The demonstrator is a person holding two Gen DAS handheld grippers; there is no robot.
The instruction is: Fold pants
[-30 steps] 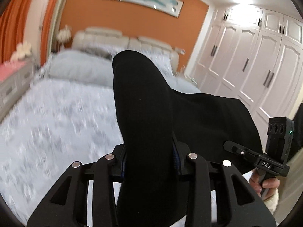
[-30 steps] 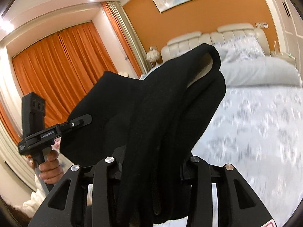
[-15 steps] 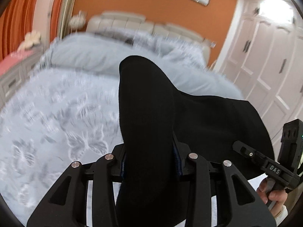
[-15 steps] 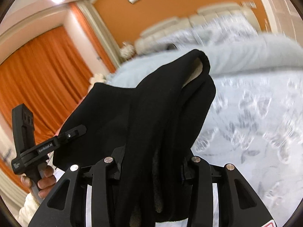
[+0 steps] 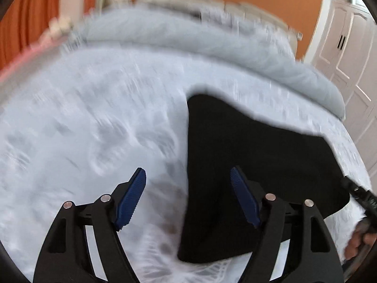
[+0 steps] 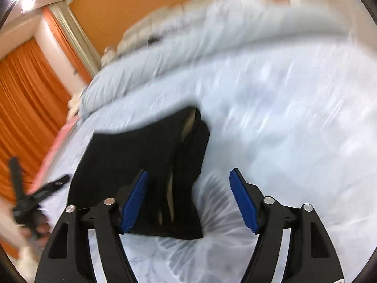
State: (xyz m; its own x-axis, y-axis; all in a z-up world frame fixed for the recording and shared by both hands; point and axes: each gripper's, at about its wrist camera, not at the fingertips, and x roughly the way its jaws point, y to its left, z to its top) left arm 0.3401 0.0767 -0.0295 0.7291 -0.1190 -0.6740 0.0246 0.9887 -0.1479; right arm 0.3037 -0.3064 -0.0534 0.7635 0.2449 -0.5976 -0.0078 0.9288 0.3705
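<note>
The black pants (image 5: pixel 247 155) lie folded on the pale patterned bedspread (image 5: pixel 89 122). In the left wrist view my left gripper (image 5: pixel 188 198) hangs just above their left edge, its jaws opening; the blue pads (image 5: pixel 132 198) stand wide apart and press on nothing. In the right wrist view the same pants (image 6: pixel 141 162) lie with their right edge under my right gripper (image 6: pixel 190 198), whose jaws are also opening, the blue pads (image 6: pixel 242 200) clear of the cloth. Each view shows the other gripper at its edge, held in a hand.
A rolled grey duvet (image 5: pixel 212 44) and pillows lie across the bed's head end. White wardrobe doors (image 5: pixel 348 54) stand to the right of the bed, orange curtains (image 6: pixel 26 103) to the left. Both views are motion-blurred.
Both grippers came down to the bed with the pants, then let go. The pants, earlier bunched upright between shut jaws, now lie on the bedspread below open jaws.
</note>
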